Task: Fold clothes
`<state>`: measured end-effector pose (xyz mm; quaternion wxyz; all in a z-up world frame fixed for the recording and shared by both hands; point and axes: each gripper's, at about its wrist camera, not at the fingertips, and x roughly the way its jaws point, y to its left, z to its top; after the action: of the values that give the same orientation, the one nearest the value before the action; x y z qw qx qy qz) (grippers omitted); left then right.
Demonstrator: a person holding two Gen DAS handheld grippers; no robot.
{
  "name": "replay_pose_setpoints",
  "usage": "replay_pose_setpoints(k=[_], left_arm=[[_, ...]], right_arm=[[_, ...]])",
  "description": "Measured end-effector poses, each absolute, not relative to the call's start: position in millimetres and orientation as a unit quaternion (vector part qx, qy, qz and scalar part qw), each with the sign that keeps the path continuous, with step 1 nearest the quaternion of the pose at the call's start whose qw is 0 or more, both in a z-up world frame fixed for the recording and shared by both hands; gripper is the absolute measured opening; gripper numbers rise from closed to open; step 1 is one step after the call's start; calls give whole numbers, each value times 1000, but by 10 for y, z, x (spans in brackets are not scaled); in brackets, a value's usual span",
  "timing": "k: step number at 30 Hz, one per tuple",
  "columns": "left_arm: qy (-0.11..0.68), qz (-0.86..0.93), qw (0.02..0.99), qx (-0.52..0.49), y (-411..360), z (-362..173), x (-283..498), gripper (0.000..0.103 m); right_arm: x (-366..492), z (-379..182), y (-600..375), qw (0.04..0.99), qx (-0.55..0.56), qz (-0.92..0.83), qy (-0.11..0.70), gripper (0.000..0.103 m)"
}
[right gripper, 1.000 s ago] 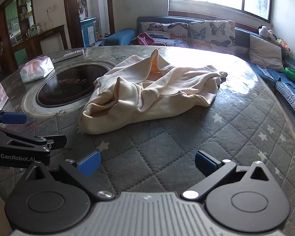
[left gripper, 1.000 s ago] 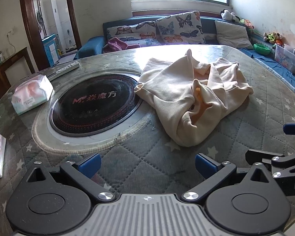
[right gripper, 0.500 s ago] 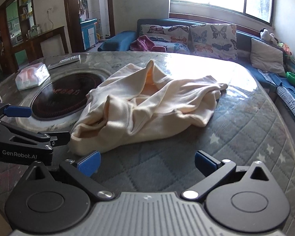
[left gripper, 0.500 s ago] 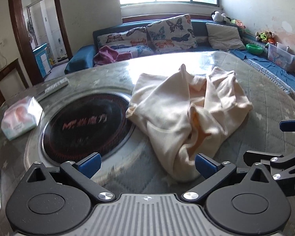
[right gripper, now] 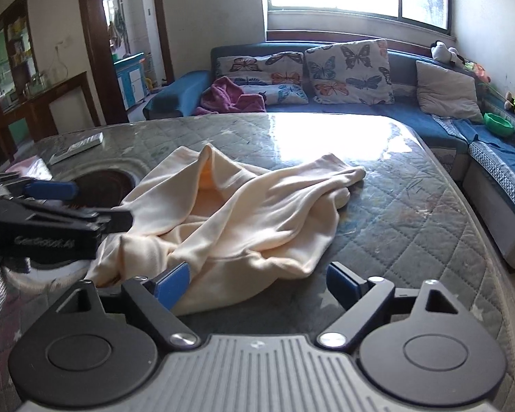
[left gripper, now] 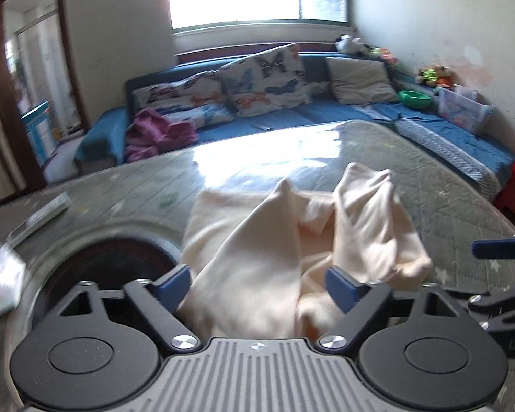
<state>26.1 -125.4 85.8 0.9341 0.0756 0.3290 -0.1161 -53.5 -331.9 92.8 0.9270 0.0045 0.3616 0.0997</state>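
Both tools are built alike. The left gripper point(left gripper: 257, 283) has a pale grey ribbed plate at its middle, flanked by two round black discs, each with a shallow circle pressed into it. Black angled arms with triangular cut-outs run forward, pinned by shiny silver screws, and end in blue padded fingers point(left gripper: 172, 284). The right gripper point(right gripper: 257, 283) shows the same grey ribs, black discs, silver screws and blue fingers point(right gripper: 343, 283). White lettering runs along one black arm's side.
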Motion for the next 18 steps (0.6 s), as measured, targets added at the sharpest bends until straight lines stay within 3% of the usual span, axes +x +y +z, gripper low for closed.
replay_pose_setpoints(k=[3, 11, 13, 15, 18], left_arm=[[329, -131, 932, 79, -1369, 826, 486, 71], [332, -155, 925, 103, -1632, 682, 1008, 62], [330, -151, 924, 119, -1653, 606, 1096, 55], [332, -152, 922, 128, -1654, 536, 1184, 27], [340, -162, 920, 111, -1564, 477, 1260, 5]], right_arm=[[-464, 923, -3367, 927, 12, 100, 362, 84], [-323, 896, -3426, 924, 15, 105, 367, 82], [-268, 889, -3435, 924, 14, 106, 368, 80], [-213, 888, -3443, 923, 14, 107, 369, 78], [-122, 889, -3438, 922, 20, 114, 370, 74]])
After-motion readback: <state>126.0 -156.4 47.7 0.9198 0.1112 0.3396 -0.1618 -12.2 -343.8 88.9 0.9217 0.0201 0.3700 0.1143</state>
